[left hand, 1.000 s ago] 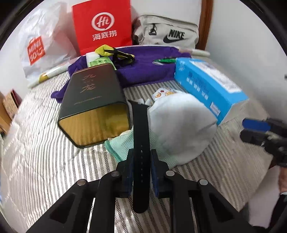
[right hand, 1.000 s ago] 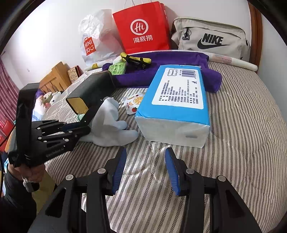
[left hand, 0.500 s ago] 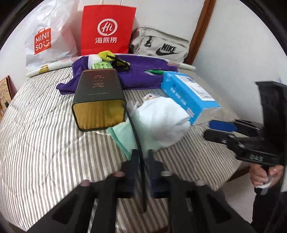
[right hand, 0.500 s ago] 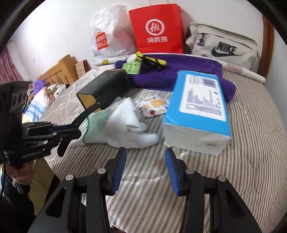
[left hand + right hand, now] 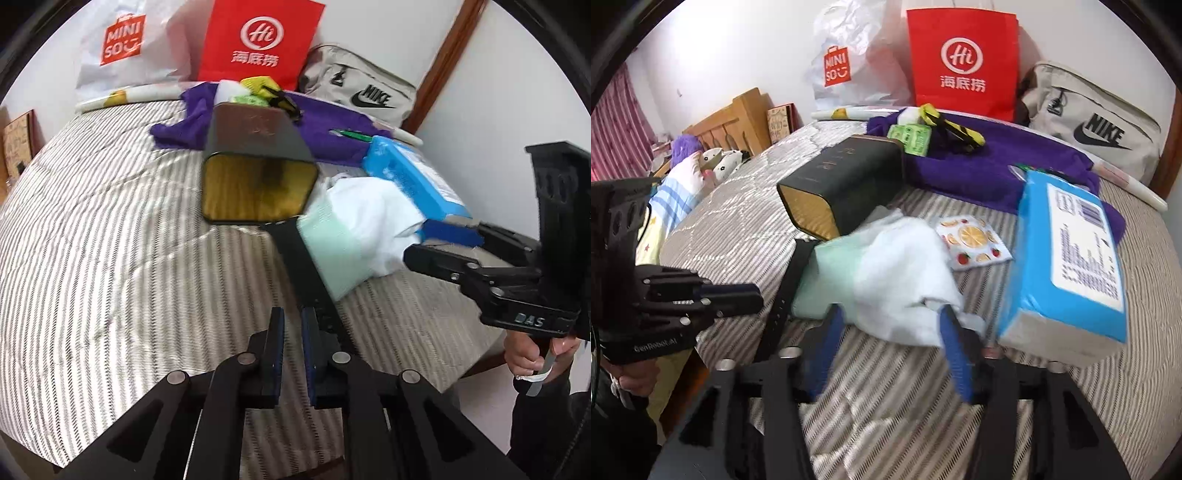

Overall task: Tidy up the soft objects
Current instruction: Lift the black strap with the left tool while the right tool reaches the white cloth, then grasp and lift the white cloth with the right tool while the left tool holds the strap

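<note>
On bed | left tongs (image 5: 291, 325) pressed together beside strap (image 5: 303, 269) | right tongs (image 5: 890, 325) opening, nothing between | orange-print packet (image 5: 973, 240) only in right view

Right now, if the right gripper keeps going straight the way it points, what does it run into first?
Most likely the white cloth. The right gripper has its jaws opening with the cloth's near edge just ahead of them, nothing clamped. Depth is hard to judge; the bed lies just beneath.

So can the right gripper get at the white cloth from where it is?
Probably yes. The right gripper has its jaws opening just short of the white cloth, with nothing between them and the cloth's near edge. The blue pack lies off to one side.
</note>
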`<state>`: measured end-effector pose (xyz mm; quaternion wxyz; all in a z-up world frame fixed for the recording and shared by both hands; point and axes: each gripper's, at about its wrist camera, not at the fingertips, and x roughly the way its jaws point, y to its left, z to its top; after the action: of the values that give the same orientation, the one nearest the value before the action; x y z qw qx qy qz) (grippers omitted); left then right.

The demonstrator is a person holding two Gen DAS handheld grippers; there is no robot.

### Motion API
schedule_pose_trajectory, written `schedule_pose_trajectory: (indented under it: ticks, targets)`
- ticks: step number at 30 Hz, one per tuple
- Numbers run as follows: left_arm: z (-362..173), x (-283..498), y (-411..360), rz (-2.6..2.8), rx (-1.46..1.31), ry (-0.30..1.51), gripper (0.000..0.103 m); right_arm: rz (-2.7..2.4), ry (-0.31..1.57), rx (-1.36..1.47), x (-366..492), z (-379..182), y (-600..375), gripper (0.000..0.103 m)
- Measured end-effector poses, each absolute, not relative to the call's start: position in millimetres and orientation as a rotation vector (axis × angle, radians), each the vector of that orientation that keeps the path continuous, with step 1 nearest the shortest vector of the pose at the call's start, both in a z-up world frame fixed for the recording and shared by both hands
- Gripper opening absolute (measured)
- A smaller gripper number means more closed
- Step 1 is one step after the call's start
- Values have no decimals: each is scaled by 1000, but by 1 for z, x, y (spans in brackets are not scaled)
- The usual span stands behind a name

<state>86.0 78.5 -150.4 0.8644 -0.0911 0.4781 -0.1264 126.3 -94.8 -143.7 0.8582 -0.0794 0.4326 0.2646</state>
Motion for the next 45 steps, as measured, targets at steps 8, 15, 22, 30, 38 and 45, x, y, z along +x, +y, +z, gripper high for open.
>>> schedule_pose_trajectory:
  ticks: [8, 15, 22, 30, 38, 45]
  targets:
    - [-154, 87, 104, -215, -234, 1004, 22, 465, 885, -242, 152, -161, -62, 77]
    - [-158, 88, 112, -231, -266, 1006, 22, 372, 853, -364, 156, -175, -47, 76]
    - [-158, 86, 113, -245, -278, 1004, 22, 448, 880, -286, 147, -164, -61, 17]
    - [-154, 91, 90, -319, -306, 1013, 37, 493, 821, -172, 116, -134, -92, 16]
    - [-153, 92, 52, -384, -244, 1027, 50, 475, 791, -96, 97, -123, -127, 16]
    - [-157, 100, 17, -263, -59, 999, 49, 478, 777, -83, 75, -119, -153, 16]
